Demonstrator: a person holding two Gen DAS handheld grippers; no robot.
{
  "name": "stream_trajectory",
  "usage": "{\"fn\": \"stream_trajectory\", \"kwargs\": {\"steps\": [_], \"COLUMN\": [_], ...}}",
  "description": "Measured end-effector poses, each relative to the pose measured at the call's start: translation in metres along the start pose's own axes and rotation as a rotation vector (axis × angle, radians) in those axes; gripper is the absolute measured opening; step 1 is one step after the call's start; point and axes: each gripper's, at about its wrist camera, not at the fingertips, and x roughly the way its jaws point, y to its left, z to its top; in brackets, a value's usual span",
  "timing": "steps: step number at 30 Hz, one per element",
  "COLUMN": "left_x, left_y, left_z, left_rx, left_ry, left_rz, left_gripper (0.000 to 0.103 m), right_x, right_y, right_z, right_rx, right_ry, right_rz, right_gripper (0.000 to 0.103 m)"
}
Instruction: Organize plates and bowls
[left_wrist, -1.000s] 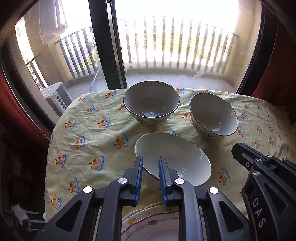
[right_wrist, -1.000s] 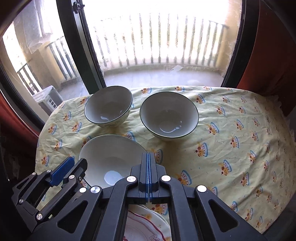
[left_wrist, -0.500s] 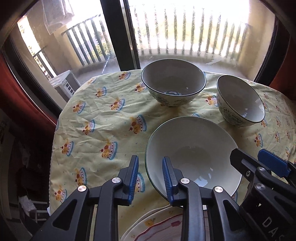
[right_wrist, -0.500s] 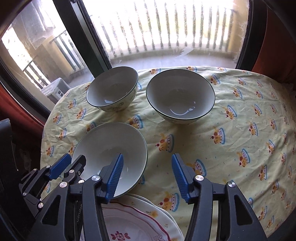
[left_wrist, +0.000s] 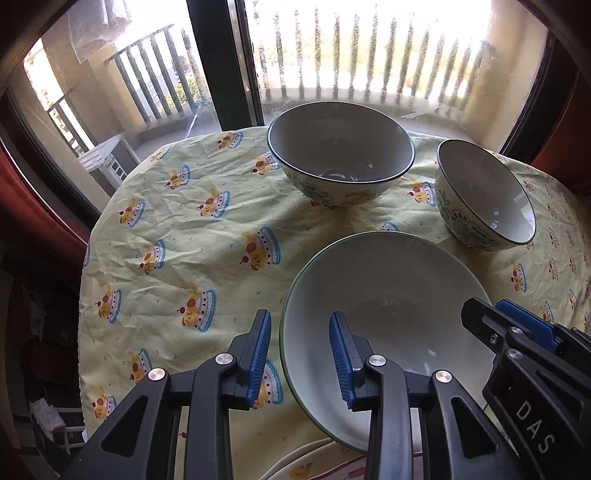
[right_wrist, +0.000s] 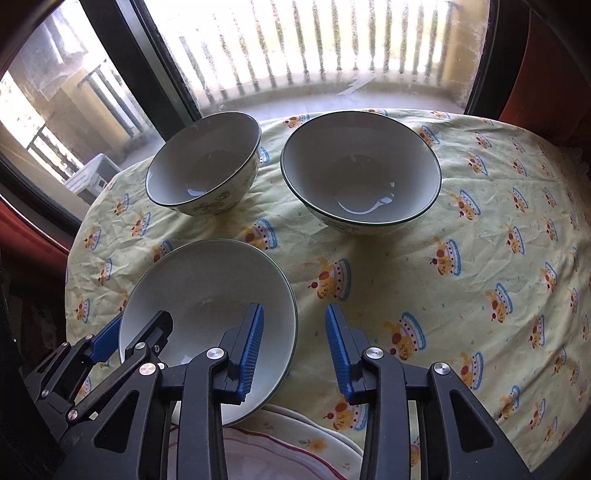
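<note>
A wide shallow white bowl (left_wrist: 388, 317) sits near me on the yellow tablecloth, partly over a stack of floral plates (right_wrist: 295, 443). My left gripper (left_wrist: 299, 358) is open with its jaws on either side of the bowl's left rim. My right gripper (right_wrist: 293, 347) is open with its jaws on either side of the bowl's right rim (right_wrist: 207, 314). Two deeper patterned bowls stand behind: a large one (left_wrist: 340, 155) (right_wrist: 360, 177) and a smaller one (left_wrist: 484, 195) (right_wrist: 205, 162). Whether the pads touch the rim I cannot tell.
The round table wears a yellow cloth (right_wrist: 461, 258) printed with cakes. A window and dark frame (left_wrist: 221, 62) stand right behind the table, with a balcony railing outside. The table edge falls away at the left (left_wrist: 86, 258).
Both grippers opened wider and moved forward and down to straddle the near bowl's rim. The right gripper was fully shut one second ago. The bowls have not shifted on the cloth.
</note>
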Motion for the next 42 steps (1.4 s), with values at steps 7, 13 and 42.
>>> {"fn": "stream_trajectory", "kwargs": {"steps": [7,13,42], "left_x": [0.009,0.008,-0.067], "left_y": [-0.007,-0.006,-0.121], "left_z": [0.001,0.003,-0.037], "left_rx": [0.04,0.028,0.019], "left_ry": [0.016,0.038,-0.057], "left_rz": [0.004,-0.011,-0.031], "left_gripper": [0.018,0.017,0.017], "right_x": [0.013,0.01,-0.072], "right_y": [0.003,0.005,-0.109], "right_z": [0.001,0.003,-0.026], "right_rx": [0.002,-0.009,-0.024], "right_ry": [0.032,0.034,-0.052], "right_rz": [-0.005,-0.021,-0.025], "right_gripper": [0.014,0.013,0.013]}}
